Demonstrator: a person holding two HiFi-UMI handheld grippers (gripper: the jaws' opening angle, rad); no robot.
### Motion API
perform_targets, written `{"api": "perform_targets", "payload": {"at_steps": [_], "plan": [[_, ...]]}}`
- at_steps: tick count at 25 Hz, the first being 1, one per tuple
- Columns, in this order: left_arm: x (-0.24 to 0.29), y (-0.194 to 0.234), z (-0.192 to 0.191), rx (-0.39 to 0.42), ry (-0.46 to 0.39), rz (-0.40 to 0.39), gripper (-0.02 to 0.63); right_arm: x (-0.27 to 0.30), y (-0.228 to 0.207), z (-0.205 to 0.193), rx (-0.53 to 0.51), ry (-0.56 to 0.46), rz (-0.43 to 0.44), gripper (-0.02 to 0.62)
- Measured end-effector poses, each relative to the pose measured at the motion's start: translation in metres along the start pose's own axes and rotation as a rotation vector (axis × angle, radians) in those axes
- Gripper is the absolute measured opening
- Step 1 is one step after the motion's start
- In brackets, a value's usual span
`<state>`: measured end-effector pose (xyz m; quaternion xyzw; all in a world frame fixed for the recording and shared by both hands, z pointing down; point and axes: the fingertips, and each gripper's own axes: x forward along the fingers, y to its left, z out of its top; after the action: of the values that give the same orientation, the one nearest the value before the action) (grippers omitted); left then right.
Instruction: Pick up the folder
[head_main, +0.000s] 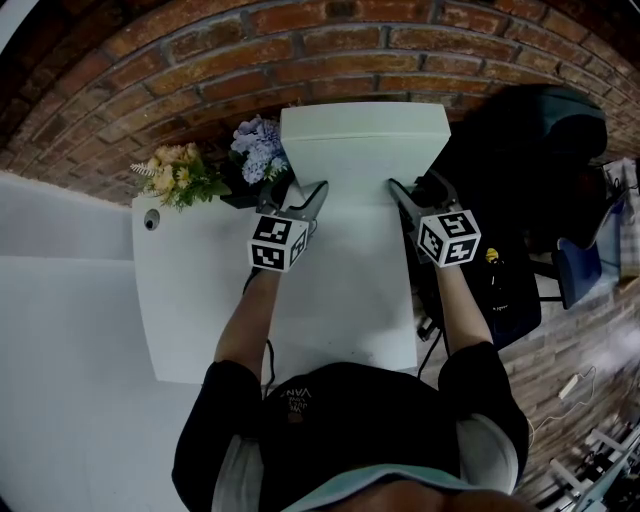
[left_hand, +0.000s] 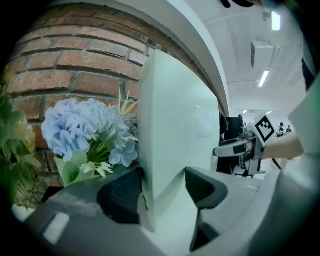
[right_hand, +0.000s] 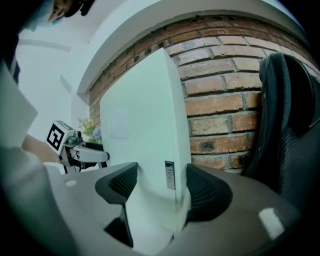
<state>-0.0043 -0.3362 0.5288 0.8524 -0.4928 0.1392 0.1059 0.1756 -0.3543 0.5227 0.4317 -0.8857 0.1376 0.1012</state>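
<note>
A thick white folder (head_main: 362, 150) stands upright at the back of the white table (head_main: 200, 290), its broad face toward me. My left gripper (head_main: 296, 192) clamps its left edge and my right gripper (head_main: 420, 187) clamps its right edge. In the left gripper view the folder (left_hand: 175, 125) fills the gap of the left gripper (left_hand: 165, 192), both pads against it. In the right gripper view the folder's spine (right_hand: 170, 120), with a small metal label holder, sits in the right gripper (right_hand: 161, 187), both pads touching it.
Blue flowers (head_main: 258, 148) and yellow flowers (head_main: 180, 172) stand just left of the folder, against the brick wall (head_main: 300, 50). A black office chair (head_main: 530, 150) stands close on the right. A small round hole (head_main: 151, 221) marks the table's left part.
</note>
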Motion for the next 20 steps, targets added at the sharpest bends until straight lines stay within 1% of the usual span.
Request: {"api": "perform_targets", "payload": {"at_steps": [10, 20], "plan": [[-0.017, -0.007, -0.003, 0.003, 0.007, -0.028, 0.278, -0.018, 0.015, -0.005, 0.018, -0.003, -0.023, 0.296], [-0.043, -0.013, -0.005, -0.001, -0.001, -0.064, 0.277, -0.039, 0.04, -0.007, 0.026, -0.009, -0.051, 0.291]]}}
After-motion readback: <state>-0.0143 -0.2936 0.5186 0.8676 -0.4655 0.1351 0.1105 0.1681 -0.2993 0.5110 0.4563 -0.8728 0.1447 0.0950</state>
